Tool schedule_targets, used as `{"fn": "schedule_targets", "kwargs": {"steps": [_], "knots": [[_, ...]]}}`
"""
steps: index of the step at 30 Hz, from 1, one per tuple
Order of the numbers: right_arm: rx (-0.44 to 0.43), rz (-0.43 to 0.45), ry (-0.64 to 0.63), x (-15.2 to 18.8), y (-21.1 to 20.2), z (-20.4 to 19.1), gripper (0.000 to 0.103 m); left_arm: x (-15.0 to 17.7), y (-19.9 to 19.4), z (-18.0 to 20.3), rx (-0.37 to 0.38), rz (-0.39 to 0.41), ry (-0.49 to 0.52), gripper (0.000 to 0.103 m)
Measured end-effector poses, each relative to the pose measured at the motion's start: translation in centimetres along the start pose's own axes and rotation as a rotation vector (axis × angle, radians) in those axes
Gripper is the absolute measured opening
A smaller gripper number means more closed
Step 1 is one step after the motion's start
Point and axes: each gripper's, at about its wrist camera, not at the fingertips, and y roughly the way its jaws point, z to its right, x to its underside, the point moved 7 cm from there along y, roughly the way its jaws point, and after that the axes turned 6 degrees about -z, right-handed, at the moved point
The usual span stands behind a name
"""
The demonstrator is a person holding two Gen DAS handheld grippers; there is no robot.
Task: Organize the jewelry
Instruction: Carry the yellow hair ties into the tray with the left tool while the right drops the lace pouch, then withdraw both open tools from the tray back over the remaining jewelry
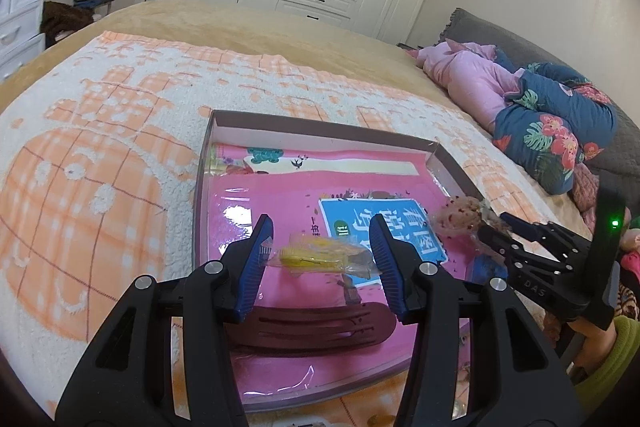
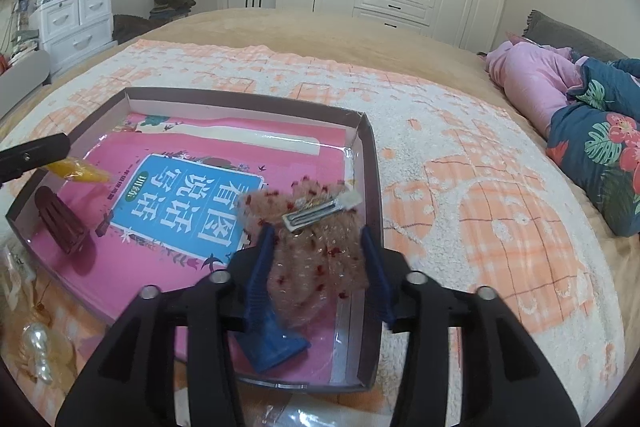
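Over the shallow tray [image 1: 450,163], the left gripper [image 1: 322,247] pinched a bagged yellow clip [image 1: 308,257] between its jaws — long axis crosswise, jaw to jaw — while the right gripper [image 2: 316,251] clasped a fluffy pink hairpiece [image 2: 316,255], its metal clip [image 2: 310,213] lying crosswise too, tilted up rightward.

My right gripper [image 1: 496,227] carries "DAS" at its 5 o'clock side. The blue label [image 2: 188,203] on the pink book [image 2: 304,163] reads 看图说话写话, upside down to me.
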Motion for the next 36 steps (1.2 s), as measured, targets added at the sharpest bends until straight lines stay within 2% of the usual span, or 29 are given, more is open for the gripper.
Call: {"fn": "schedule_targets", "kwargs": {"steps": [6, 9, 12, 21, 29, 36], "knots": [[-0.024, 0.038, 0.022, 0.7, -1.9, -0.1, 0.068, 0.4, 0.2, -0.4, -0.017, -0.017, -0.008, 0.041], [-0.024, 0.067, 0.037, 0.9, -3.0, -0.3, 0.078, 0.6, 0.1, -0.8, -0.022, -0.020, -0.019, 0.044], [-0.027, 0.098, 0.039, 1.1, -4.2, -0.6, 0.082, 0.5, -0.3, -0.9, -0.029, -0.014, -0.022, 0.052], [-0.028, 0.140, 0.042, 1.3, -6.4, -0.7, 0.085, 0.0, -2.9, -0.9, -0.054, 0.054, -0.022, 0.065], [0.005, 0.201, 0.052, 1.4, -8.7, 0.3, 0.087, -0.7, -7.0, 0.3, -0.076, 0.169, 0.003, 0.089], [0.042, 0.276, 0.042, 1.7, -11.5, 0.8, 0.087, -0.6, -9.9, 2.0, -0.074, 0.238, 0.015, 0.091]]}}
